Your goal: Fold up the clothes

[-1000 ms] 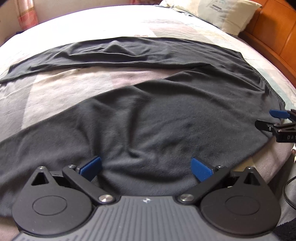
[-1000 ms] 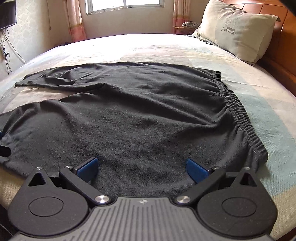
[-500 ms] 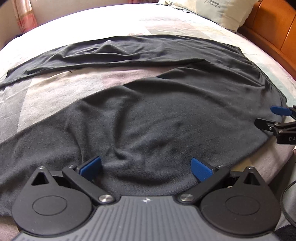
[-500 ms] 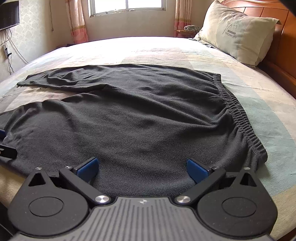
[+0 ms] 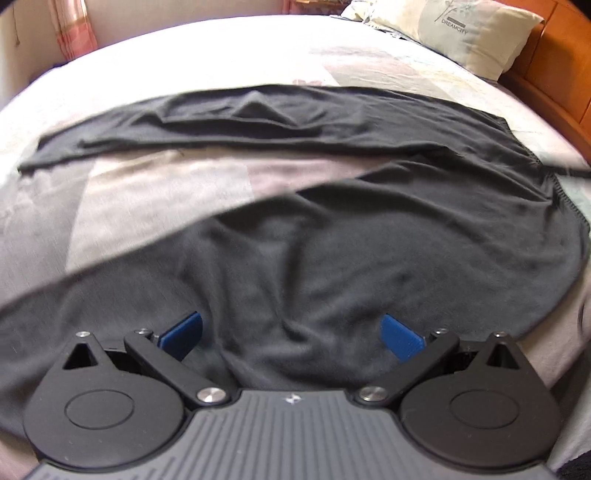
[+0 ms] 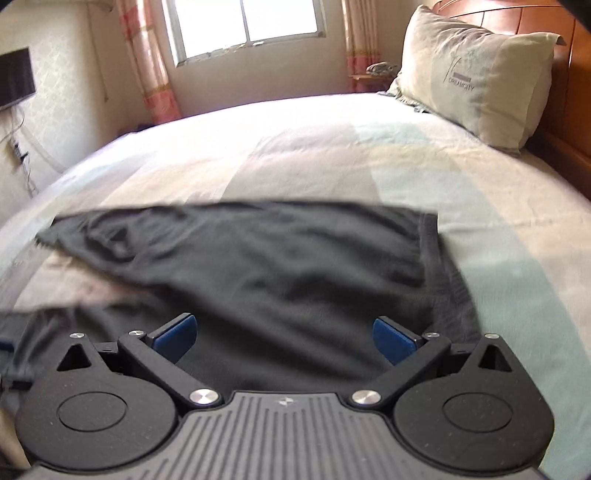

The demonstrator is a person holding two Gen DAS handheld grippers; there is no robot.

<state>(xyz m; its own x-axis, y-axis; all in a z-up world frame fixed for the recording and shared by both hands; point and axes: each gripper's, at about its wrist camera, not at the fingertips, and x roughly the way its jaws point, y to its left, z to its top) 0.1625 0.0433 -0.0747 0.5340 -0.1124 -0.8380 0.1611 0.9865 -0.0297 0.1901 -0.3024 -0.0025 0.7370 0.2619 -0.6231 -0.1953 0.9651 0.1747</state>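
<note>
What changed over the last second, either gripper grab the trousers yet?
No grab visible: the left gripper and right gripper are both open, as before. Both cameras have tipped up and blurred, so both grippers are moving; the right view now takes in the window. The right gripper has left the left view. The black trousers still lie spread on the bed, pillow unmoved.
</note>
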